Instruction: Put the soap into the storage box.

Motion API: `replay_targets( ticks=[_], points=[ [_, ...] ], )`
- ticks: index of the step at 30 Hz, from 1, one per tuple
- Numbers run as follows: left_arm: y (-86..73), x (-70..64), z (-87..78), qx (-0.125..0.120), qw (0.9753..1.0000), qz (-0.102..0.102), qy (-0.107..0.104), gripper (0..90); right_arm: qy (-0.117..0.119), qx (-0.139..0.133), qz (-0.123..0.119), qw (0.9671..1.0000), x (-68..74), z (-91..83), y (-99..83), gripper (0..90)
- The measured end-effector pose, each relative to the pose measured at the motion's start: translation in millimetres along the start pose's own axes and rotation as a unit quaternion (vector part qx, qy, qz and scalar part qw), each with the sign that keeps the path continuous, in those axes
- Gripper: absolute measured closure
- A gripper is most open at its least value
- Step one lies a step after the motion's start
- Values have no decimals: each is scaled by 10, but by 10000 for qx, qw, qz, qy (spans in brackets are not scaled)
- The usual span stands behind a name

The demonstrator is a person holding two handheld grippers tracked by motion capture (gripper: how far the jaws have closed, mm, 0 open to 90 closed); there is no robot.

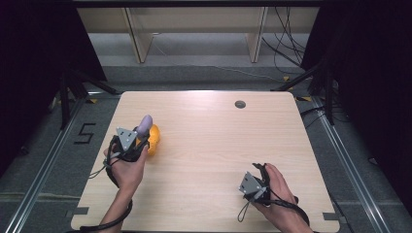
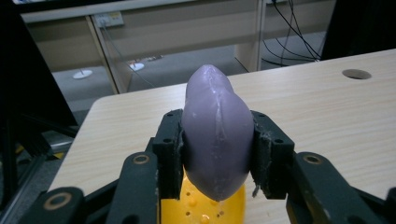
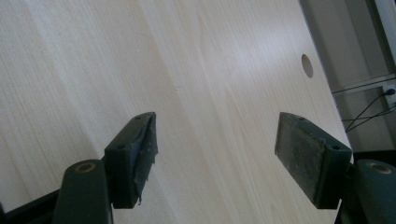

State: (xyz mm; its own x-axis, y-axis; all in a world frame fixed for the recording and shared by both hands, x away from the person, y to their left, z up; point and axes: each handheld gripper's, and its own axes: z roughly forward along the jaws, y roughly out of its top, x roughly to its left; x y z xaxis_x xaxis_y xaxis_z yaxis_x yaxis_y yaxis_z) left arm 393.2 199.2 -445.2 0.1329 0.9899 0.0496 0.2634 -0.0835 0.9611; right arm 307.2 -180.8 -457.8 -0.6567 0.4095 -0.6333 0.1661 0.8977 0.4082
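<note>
Eggplant [image 2: 217,135], a purple toy one, sits clamped between the jaws of the left gripper [image 2: 215,147], held just above a yellow dish [image 2: 205,207] with small holes in it, at the left side of the worktop [image 1: 218,141]. From the high view the eggplant [image 1: 144,125] points up and away from the person, with the yellow dish [image 1: 153,140] directly beside and under the left gripper [image 1: 141,141].

The work in hand looks to me like either lifting the eggplant off the dish or setting it into it; I cannot tell which. Either way, the grip is across the fat middle, which seems secure, so the sensible thing is to keep it squeezed evenly and move straight up or down, since the rounded plastic could slip if tilted. The dish is light and may skid if nudged.

The right gripper [image 3: 215,149] waits near the right front corner, jaws wide apart with nothing between them, over bare wood.

As for writing, a "5" [image 1: 86,133] is marked on the floor, left of the worktop. I see no brands or labels on the toy or the dish.
</note>
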Motion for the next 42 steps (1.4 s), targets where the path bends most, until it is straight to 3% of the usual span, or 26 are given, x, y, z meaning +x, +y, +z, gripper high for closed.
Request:
replay_targets(
  ticks=[2, 6, 7, 8, 11, 17, 18, 20, 24, 26, 32, 42],
  points=[
    [-10, 3, 1, -13, 10000, -15, 21, 587, 38, 6, 72, 10000, 11, -3, 1, 304],
    [-55, 14, 17, -62, 9999, -61, 64, 587, 68, -32, -67, 9999, 7, 7, 2, 304],
    [-72, 20, 31, -56, 9999, -36, 89, 587, 54, -2, 45, 10000, 12, 7, -4, 304],
    [-78, 21, 35, -58, 9999, -31, 97, 587, 17, 19, -64, 10000, -6, 12, -7, 304],
    [-70, 27, 38, -109, 9999, -15, 119, 588, 47, 29, 68, 10000, 6, 9, -10, 303],
    [-50, 44, 13, -204, 9997, -22, 134, 587, 8, 11, 24, 10000, -8, 15, -14, 303],
    [-50, 44, 13, -204, 9997, -22, 134, 588, 19, 36, 141, 9999, 2, 12, -18, 302],
    [-54, 54, 19, -236, 9996, -78, 159, 587, -17, 67, 25, 10000, -17, 15, -27, 302],
    [-67, 73, 49, -227, 9995, -117, 191, 587, 38, 47, 156, 9999, -2, 18, -25, 302],
    [-90, 93, 82, -193, 9995, -135, 210, 588, 52, 17, 53, 10000, -15, 25, -24, 302],
    [-128, 114, 126, -167, 9992, -232, 283, 587, 94, 69, 182, 9998, -2, 29, -28, 302],
    [-243, 95, 218, -20, 9993, -282, 259, 587, 92, 84, 176, 9998, -1, 34, -29, 302]
  ],
)
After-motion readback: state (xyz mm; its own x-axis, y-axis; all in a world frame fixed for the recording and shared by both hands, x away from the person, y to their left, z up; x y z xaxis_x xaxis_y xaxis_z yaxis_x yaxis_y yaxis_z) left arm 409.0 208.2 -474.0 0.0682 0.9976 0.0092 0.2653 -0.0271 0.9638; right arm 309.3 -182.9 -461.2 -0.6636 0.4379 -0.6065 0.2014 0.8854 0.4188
